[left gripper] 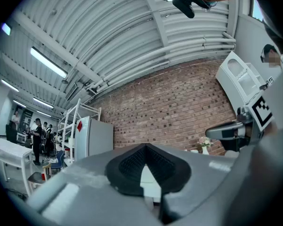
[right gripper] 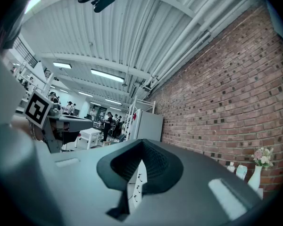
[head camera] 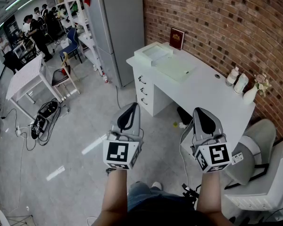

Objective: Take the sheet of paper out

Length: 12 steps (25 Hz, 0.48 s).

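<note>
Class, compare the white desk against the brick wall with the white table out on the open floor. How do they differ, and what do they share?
The desk has a bank of drawers at one end; the table stands on plain legs, open underneath. The desk sits against the brick wall; the table stands well away from it. Both are white.

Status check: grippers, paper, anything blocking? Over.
Both shut, empty: left gripper, right gripper, short of the white desk. Pale flat sheet on desktop, untouched. No obstruction seen between.
</note>
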### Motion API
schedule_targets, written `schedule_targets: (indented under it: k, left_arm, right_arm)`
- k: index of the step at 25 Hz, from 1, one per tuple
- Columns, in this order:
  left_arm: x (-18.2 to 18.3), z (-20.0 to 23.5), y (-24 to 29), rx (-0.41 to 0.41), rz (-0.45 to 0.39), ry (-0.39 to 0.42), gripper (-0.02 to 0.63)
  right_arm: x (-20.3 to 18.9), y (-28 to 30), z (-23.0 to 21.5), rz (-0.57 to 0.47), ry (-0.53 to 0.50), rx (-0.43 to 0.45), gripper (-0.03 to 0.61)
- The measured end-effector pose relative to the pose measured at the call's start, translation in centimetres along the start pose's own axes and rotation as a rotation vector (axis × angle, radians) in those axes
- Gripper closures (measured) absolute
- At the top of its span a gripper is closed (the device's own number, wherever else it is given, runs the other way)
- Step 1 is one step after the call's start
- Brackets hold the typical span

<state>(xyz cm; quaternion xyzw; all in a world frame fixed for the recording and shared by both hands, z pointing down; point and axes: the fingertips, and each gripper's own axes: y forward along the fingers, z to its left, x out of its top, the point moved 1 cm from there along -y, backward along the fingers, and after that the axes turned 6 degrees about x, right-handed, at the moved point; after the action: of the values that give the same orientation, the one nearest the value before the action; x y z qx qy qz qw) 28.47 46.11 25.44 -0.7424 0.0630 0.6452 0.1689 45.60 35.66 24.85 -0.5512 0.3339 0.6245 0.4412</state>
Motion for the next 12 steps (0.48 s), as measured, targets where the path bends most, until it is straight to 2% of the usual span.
schedule_targets:
  k: [12]
  left_arm:
    - [-0.8,-1.3,2.5,0.027,0.026,0.036,0.615]
  right_arm:
    - [-1.4,0.9,-2.5,-0.025,0.003,0.047,0.578]
